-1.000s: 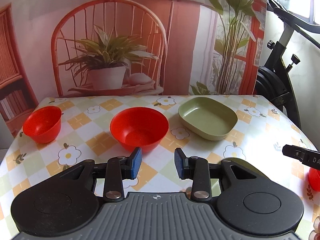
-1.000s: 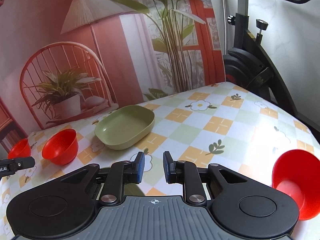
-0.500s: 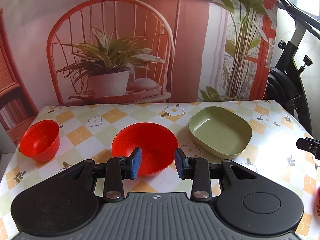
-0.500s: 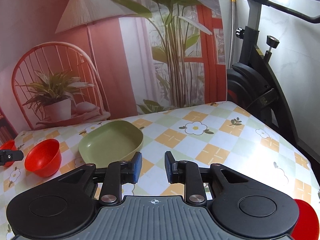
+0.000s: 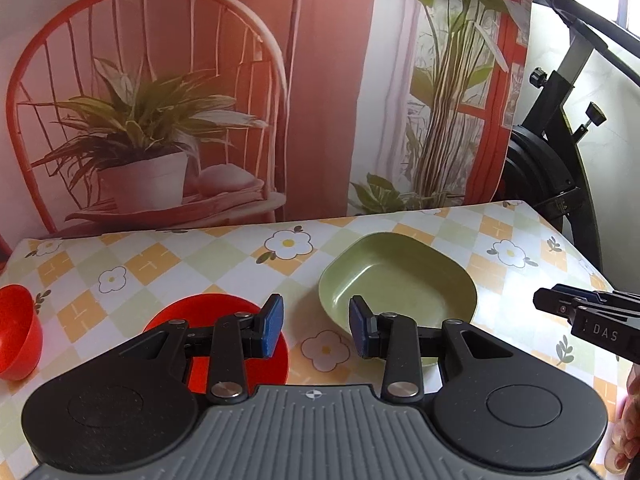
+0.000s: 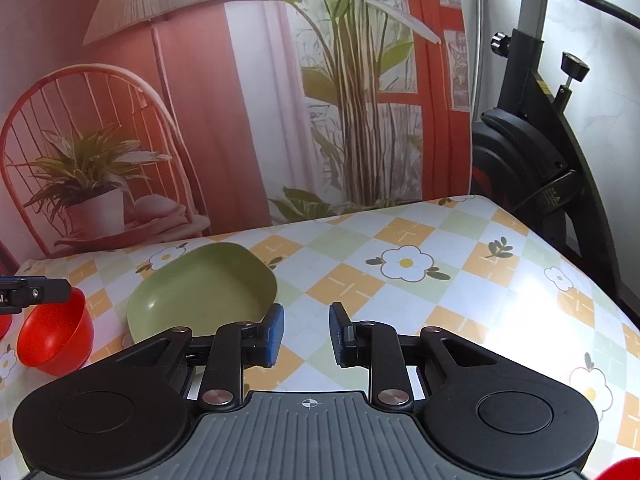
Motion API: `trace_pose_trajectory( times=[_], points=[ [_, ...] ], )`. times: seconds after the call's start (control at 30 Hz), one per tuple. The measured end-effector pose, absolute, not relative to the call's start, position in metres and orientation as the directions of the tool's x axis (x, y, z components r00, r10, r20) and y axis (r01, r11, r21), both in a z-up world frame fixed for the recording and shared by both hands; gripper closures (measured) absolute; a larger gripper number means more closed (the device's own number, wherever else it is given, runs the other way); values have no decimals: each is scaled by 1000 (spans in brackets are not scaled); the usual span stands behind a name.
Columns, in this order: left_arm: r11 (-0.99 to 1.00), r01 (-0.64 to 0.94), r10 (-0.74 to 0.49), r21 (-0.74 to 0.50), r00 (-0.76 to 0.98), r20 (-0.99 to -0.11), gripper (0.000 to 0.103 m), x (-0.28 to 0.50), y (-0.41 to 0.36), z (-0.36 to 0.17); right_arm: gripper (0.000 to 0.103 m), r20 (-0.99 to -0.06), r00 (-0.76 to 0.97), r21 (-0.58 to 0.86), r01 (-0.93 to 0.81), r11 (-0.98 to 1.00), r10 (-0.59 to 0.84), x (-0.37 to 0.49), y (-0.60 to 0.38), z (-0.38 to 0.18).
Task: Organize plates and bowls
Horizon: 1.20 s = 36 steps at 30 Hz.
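Ahead of both grippers the table (image 6: pixel 460 280) has a checked cloth with flowers, and its right half is bare up to the rounded far corner, so on that side the room is wide. At the far edge a printed backdrop (image 5: pixel 320 100) stands just behind the table, and an exercise bike (image 6: pixel 532 140) stands past the right edge.

The left gripper (image 5: pixel 316 330) hangs over the near middle of the table, its blue pads (image 5: pixel 272 330) well apart and nothing between them. The right gripper (image 6: pixel 306 334) is also spread, a little less wide, and holds nothing.

The green plate (image 5: pixel 400 276) is a shallow dish, square with rounded corners and a raised rim, empty inside. It lies flat with its opening up, just beyond the left gripper's right finger. Its sides look almost equal, so I cannot tell a long axis.

The big red bowl (image 5: pixel 192 308) stands upright to the left of the plate, partly hidden under the left gripper's left finger. A small red bowl (image 5: pixel 16 332) stands at the left edge, apart from the big one. Both are plain and glossy. At the bottom right corner of the right wrist view a red rim (image 6: pixel 624 470) shows, too cut off to tell more.
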<state>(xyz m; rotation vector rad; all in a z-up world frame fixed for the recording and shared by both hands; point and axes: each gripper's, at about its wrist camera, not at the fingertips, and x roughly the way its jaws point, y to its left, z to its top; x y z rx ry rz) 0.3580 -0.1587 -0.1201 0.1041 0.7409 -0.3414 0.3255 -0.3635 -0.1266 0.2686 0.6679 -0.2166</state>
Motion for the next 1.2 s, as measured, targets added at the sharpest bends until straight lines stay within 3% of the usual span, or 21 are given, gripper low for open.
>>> trace_pose_trajectory(
  times=[0.2, 0.47, 1.2],
  points=[
    [946, 303, -288, -115, 624, -727, 65, 392, -157, -141, 80, -658, 748, 206, 297, 933, -93, 349, -373, -144],
    [942, 304, -305, -139, 611, -731, 65, 414, -158, -152, 80, -648, 759, 229, 263, 937, -55, 369, -374, -150],
    [936, 332, -284, -117, 516, -808, 67, 439, -191, -184, 82, -711, 703, 270, 222, 937, 38, 409, -371, -186]
  ],
)
